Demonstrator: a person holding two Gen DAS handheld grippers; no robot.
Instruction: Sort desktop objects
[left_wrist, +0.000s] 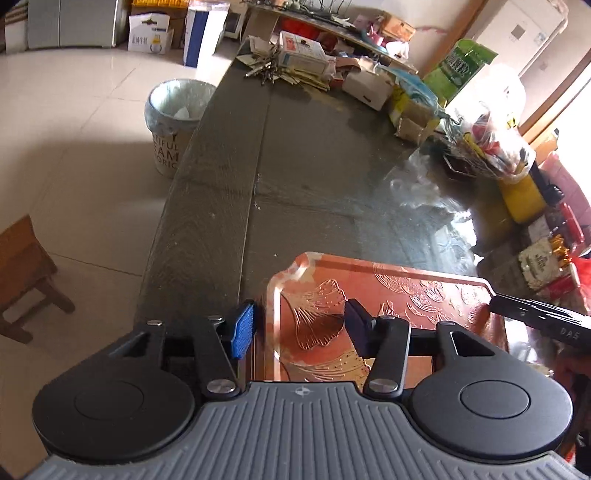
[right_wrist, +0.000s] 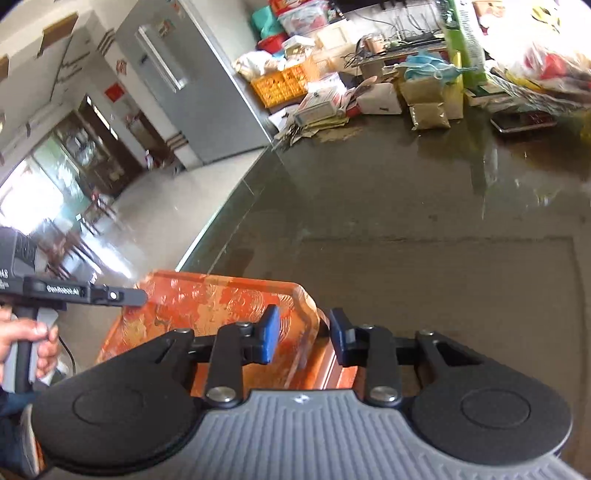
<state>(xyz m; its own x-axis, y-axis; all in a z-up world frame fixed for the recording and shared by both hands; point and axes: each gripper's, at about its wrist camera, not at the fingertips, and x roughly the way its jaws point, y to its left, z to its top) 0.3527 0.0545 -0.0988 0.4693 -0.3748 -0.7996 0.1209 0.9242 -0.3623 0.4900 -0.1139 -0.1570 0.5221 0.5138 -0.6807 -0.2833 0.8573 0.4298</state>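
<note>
Orange tray (left_wrist: 406, 295) near front edge of table (left_wrist: 314, 166), straddled at both ends. Left tool (left_wrist: 299, 325) parted across left rim; right tool (right_wrist: 303, 339) parted across right rim; neither yet clamped. Judged step: two-handed grasp of tray prior to relocation. Next move calls for both closing together, then a level lift. Legible: "GenRobot.AI" on left tool's arm; "DAS" on right tool's arm; partial "…TIFUL" on waste bin (left_wrist: 173, 122).
</note>
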